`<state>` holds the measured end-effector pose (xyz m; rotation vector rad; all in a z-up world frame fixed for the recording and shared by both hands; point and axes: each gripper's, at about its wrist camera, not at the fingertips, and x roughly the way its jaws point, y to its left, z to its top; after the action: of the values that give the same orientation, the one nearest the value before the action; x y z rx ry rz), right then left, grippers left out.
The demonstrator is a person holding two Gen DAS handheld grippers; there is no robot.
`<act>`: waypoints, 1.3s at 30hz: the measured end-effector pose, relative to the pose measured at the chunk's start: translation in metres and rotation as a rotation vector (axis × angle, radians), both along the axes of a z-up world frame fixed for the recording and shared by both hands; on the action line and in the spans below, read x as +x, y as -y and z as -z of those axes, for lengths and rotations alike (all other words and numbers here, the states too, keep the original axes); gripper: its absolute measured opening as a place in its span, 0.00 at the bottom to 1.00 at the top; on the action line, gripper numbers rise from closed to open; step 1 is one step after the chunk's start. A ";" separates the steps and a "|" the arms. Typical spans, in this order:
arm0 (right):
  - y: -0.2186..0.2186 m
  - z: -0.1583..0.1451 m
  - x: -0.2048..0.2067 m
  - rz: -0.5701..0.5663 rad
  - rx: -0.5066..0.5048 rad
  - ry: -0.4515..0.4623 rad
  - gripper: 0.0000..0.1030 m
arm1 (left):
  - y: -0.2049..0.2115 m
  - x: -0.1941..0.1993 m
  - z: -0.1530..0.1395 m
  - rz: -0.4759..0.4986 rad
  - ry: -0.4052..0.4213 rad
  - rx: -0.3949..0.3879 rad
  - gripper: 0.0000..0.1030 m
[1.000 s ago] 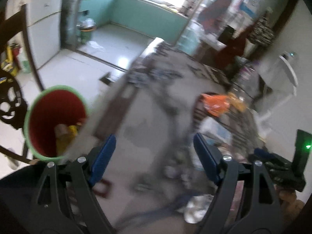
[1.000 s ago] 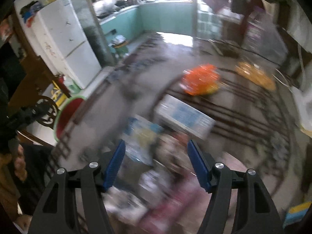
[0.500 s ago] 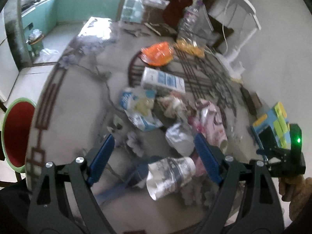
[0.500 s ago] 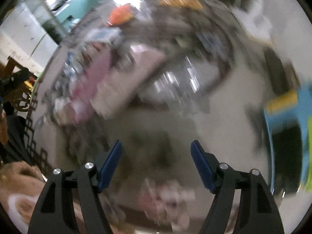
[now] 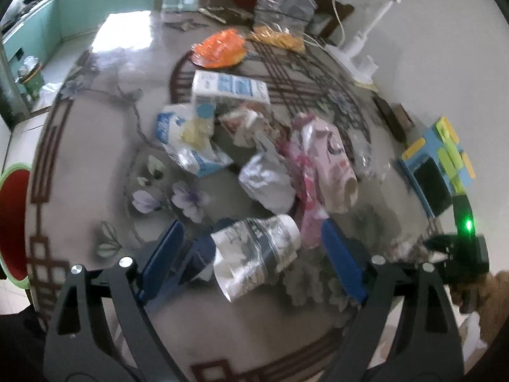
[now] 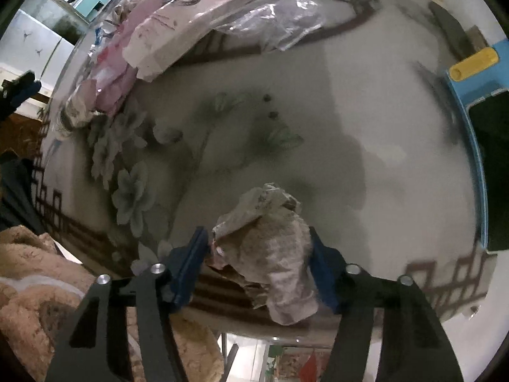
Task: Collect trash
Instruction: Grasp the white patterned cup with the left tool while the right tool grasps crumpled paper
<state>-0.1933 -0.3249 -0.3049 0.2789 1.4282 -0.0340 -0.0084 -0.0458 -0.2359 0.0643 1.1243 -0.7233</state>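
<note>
Centrally, in your right wrist view, a crumpled wad of grey-brown paper [image 6: 270, 242] sits between the blue pads of your right gripper [image 6: 259, 254]; both pads press its sides, so the tongs are pinching it, low over the near edge of the round grey table with a printed flower pattern [image 6: 366, 133]. Beyond the wad, a pale pink carton with a torn end [image 6: 187, 22] and a crinkled clear plastic wrapper [image 6: 280, 16] lie just beside each other at the far side, with pink wrappers [image 6: 111, 73] trailing to their left. A blue tray with a yellow block [image 6: 477, 76] sits at the right rim.

In your left wrist view, your left gripper [image 5: 251, 254] is spread wide, its blue pads standing either side of a squashed paper cup with a grey and dark-blue print [image 5: 254, 251] that lies on its side (whether the pads touch it cannot be told; a gap shows on each side). Behind the cup the rest of the litter is heaped together: a crumpled silver foil bag [image 5: 267, 178], the pink carton [image 5: 331, 165], a blue-and-white snack bag [image 5: 187, 140], a white-and-blue rectangular box [image 5: 229, 87] and, farthest, an orange plastic bag [image 5: 219, 47]. A red bin with a green rim [image 5: 12, 222] stands off the table's left edge, well apart from the heap. The right tool's black body with a green light [image 5: 464, 238] shows at the right margin.
</note>
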 end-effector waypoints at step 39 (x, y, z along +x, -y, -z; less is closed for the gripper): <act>-0.030 -0.072 0.119 -0.019 0.051 0.319 0.51 | 0.008 0.022 0.004 0.019 0.095 0.054 0.83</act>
<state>-0.0747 -0.2946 -0.2333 0.2983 1.1159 0.0606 0.0139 -0.0536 -0.2404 0.1539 1.0537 -0.6997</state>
